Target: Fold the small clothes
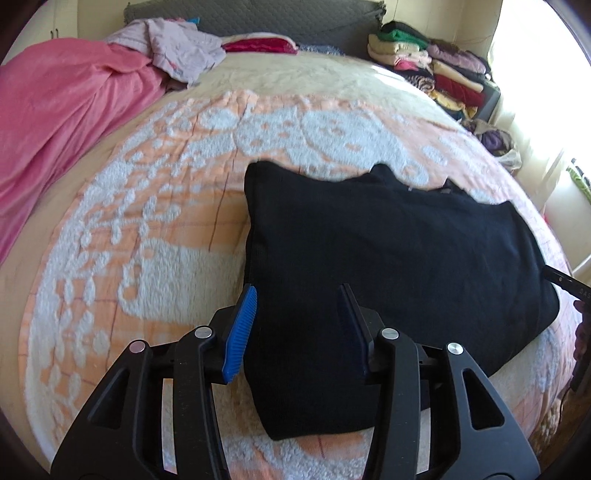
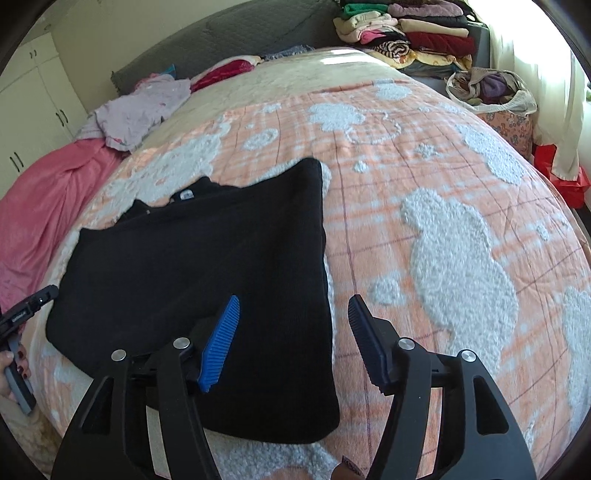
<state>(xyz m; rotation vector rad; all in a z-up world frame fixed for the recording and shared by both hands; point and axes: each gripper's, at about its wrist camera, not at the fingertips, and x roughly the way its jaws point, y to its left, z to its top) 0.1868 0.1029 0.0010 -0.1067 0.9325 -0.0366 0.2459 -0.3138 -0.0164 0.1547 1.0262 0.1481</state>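
- Across the lower middle of both wrist views lies the black garment (image 1: 388,266), flat on the peach-and-white bedspread (image 1: 155,221), folded at least once by the look of it; its collar edge points toward the top of the frame.
- Left gripper (image 1: 297,332) hangs over the garment's left border, jaws partly apart with nothing between them; one blue pad sits over the bedspread, the other over black cloth.
- Right gripper (image 2: 295,339) stands wider open over the garment's right border, likewise empty, its right pad over bare bedspread.
- Risk: a pinch taken here may catch only the top layer, so the fold would slide apart and wrinkle when lifted.
- Risk: the fluffy bedspread could be nipped together with the hem, dragging the cover along.
- Risk: uneven pulls from the two sides would skew the next fold; the near corner in the right view already looks rounded rather than square.
- Room: open bedspread lies to the right in the right view and to the left in the left view.
- Crowded edges: pink blanket (image 1: 55,122) at upper left, lilac clothes (image 1: 177,48) at top, stacked folded clothes (image 2: 413,33) at upper right.
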